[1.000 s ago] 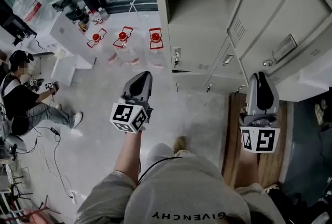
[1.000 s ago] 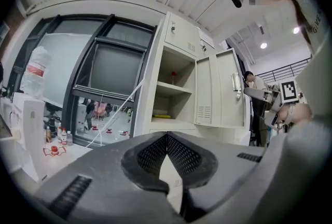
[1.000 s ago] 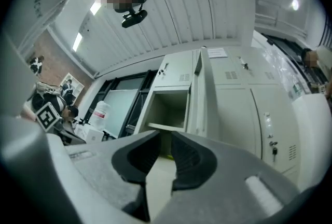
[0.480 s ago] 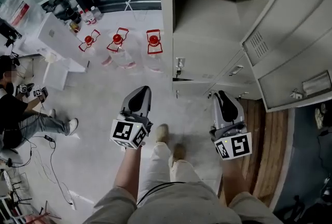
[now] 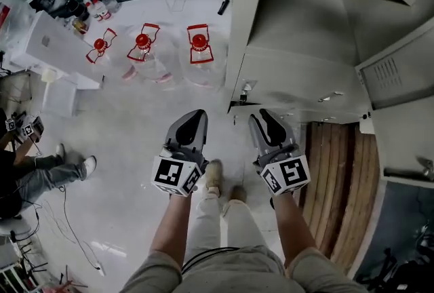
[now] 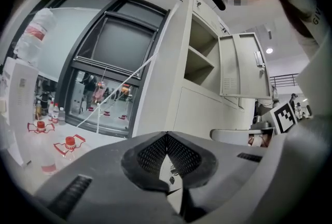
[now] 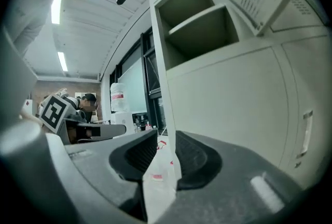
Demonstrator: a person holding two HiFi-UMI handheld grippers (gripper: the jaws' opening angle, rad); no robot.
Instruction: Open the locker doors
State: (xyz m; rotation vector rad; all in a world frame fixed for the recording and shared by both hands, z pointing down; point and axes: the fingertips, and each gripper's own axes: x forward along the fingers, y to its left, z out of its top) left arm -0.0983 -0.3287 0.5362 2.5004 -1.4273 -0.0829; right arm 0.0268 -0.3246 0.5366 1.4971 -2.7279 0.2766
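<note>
Both grippers have dropped to mid-frame, away from the open upper door [image 5: 400, 115] at right. The right gripper [image 5: 263, 121] has just been opening its jaws, nothing between them, facing the closed lower locker door [image 5: 298, 85] at centre. The left gripper [image 5: 192, 123] is closed and empty, so that door seems next.

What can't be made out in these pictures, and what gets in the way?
The latch: head view, too small to read its state.
The seated person: head view, cut off by the left edge.
The locker shelf tops: left gripper view, seen from below, hidden by the shelves themselves.
</note>
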